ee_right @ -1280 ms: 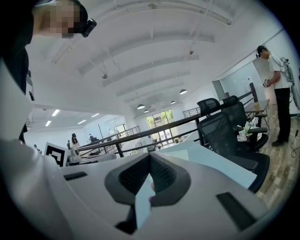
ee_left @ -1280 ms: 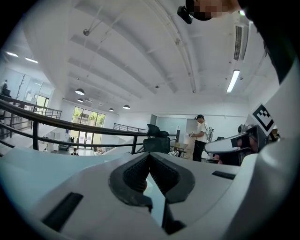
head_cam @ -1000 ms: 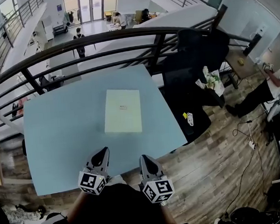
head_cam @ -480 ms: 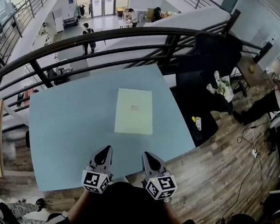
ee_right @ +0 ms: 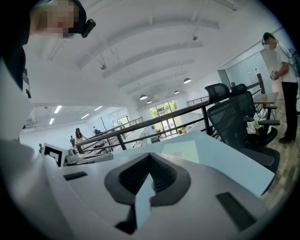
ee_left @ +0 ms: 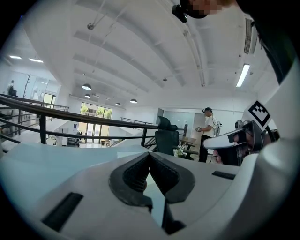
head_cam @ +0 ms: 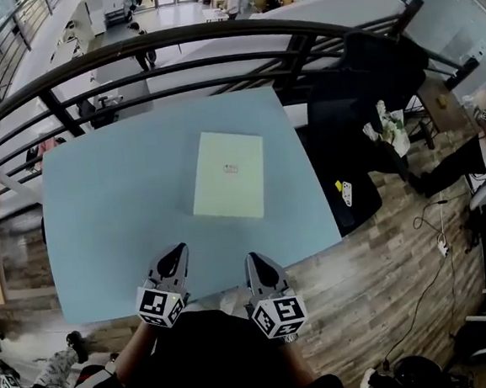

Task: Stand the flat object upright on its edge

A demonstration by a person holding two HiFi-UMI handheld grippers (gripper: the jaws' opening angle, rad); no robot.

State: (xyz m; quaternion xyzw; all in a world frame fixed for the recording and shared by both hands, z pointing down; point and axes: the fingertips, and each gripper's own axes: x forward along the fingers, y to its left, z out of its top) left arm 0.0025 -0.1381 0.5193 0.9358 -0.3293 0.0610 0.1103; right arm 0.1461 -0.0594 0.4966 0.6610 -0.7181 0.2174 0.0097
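While one pale, flat rectangular object (head_cam: 229, 175) lies flat near the middle of the single light-blue table (head_cam: 101, 218), two grippers hover over the table's near edge, well apart from it. Both the left gripper (head_cam: 178, 251) and the right gripper (head_cam: 254, 259) are clenched on nothing. Each carries one marker cube (head_cam: 161, 306). One dark railing (head_cam: 172, 64) runs beyond the table's far edge.

Looking down on a pale blue table (head_cam: 110, 217), black railing (head_cam: 171, 47) curving just past its far edge. Off right, black office chair (head_cam: 368, 77) on wooden floor (head_cam: 383, 253); farther right, a person (head_cam: 476, 156) standing.
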